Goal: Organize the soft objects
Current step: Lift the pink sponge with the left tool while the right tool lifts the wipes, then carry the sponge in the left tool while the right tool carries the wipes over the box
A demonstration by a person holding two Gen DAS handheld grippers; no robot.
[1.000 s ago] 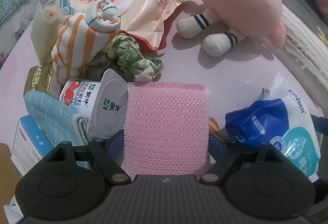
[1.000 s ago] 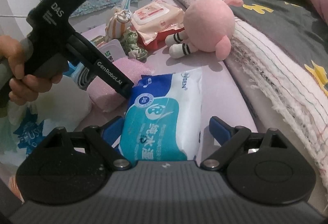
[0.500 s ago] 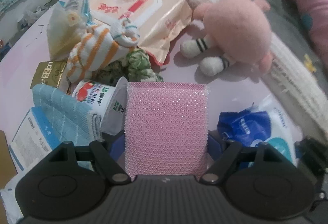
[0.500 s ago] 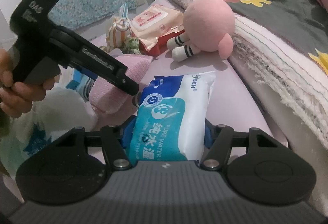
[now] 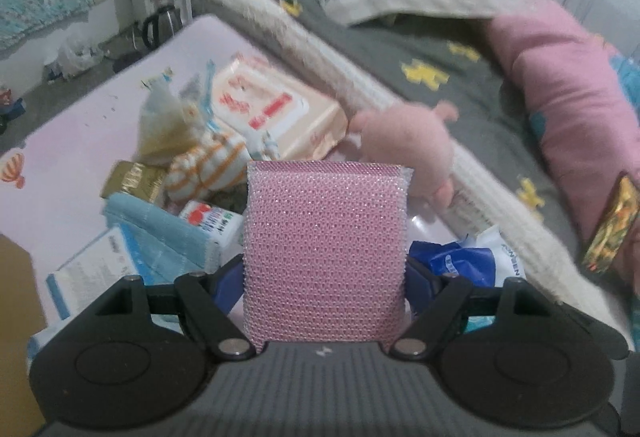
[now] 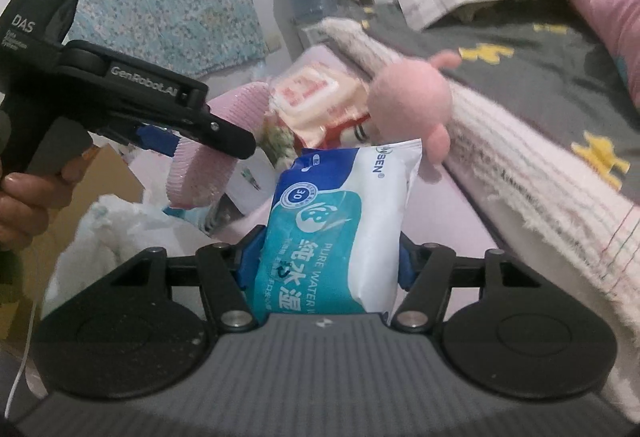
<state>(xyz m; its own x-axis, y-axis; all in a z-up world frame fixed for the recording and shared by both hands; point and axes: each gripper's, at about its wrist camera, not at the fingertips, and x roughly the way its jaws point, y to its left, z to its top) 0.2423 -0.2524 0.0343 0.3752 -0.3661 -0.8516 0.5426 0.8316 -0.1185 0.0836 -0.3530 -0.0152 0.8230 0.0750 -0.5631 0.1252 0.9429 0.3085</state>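
My left gripper point(image 5: 325, 277) is shut on a pink mesh sponge point(image 5: 326, 249) and holds it up above the pink bed surface; the sponge also shows in the right wrist view point(image 6: 208, 161). My right gripper point(image 6: 322, 269) is shut on a blue and white wet-wipes pack point(image 6: 340, 233), lifted off the surface. A pink plush toy point(image 5: 404, 149) lies beyond, against the folded blanket. A striped orange and white cloth point(image 5: 208, 165) and a light blue towel point(image 5: 160, 233) lie at the left.
A large peach wipes pack point(image 5: 276, 113), a gold box point(image 5: 132, 181), a yogurt cup point(image 5: 212, 221) and a blue and white box point(image 5: 92, 273) crowd the left. A cream knitted blanket point(image 5: 360, 77), grey quilt and pink pillow point(image 5: 572, 89) fill the right. A cardboard box point(image 6: 104, 181) is at the left.
Both grippers have risen and tilted up. The right gripper closed on the wipes pack and lifted it. The left kept the sponge and raised it well above the clutter.
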